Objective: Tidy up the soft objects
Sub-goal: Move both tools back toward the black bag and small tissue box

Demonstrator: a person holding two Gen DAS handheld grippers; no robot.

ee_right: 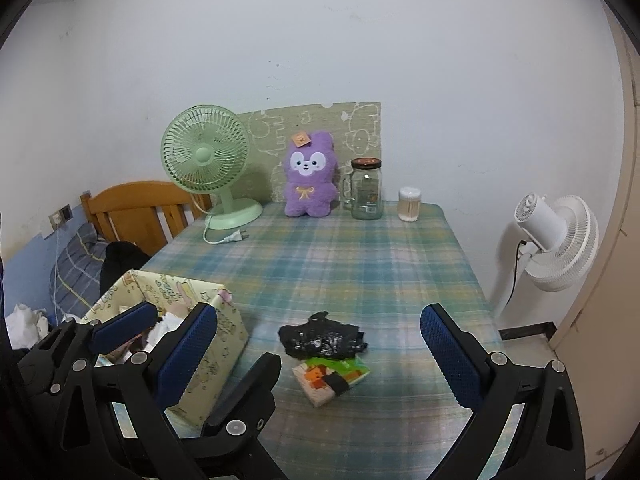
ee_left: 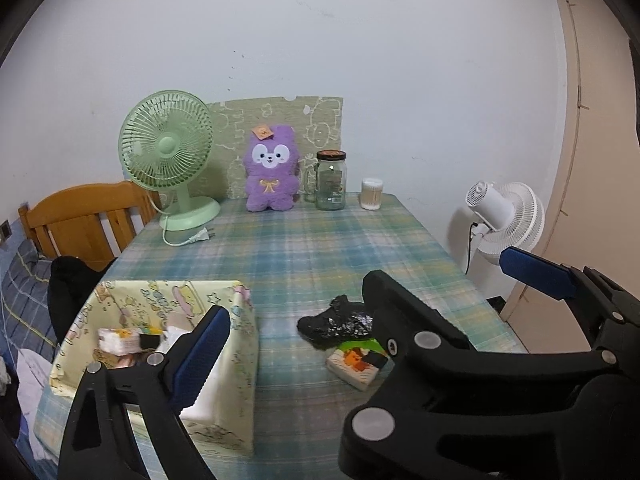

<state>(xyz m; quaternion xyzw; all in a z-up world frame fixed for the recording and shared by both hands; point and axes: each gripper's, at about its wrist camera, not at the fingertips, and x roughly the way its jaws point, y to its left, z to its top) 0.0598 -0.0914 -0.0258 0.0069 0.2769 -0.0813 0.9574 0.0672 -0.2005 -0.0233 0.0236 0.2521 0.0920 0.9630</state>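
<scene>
A cartoon-print fabric box (ee_left: 236, 364) (ee_right: 216, 344) stands at the near left of the plaid table and holds several small packs. A crumpled black bag (ee_left: 336, 322) (ee_right: 322, 338) lies mid-table, with a tissue pack (ee_left: 358, 364) (ee_right: 330, 378) just in front of it. A purple plush (ee_left: 272, 168) (ee_right: 309, 174) sits upright at the back. My left gripper (ee_left: 360, 312) (ee_right: 156, 328) is open and empty, its left finger over the box. My right gripper (ee_right: 320, 356) is open and empty around the bag and pack, above them.
A green desk fan (ee_left: 168, 152) (ee_right: 206, 156) with loose plug stands back left. A glass jar (ee_left: 331, 180) (ee_right: 367, 188) and a cotton-swab tub (ee_left: 372, 194) (ee_right: 409, 204) stand back right. A white floor fan (ee_left: 508, 212) (ee_right: 556, 240) is off the table's right edge. A wooden headboard (ee_left: 80, 220) is left.
</scene>
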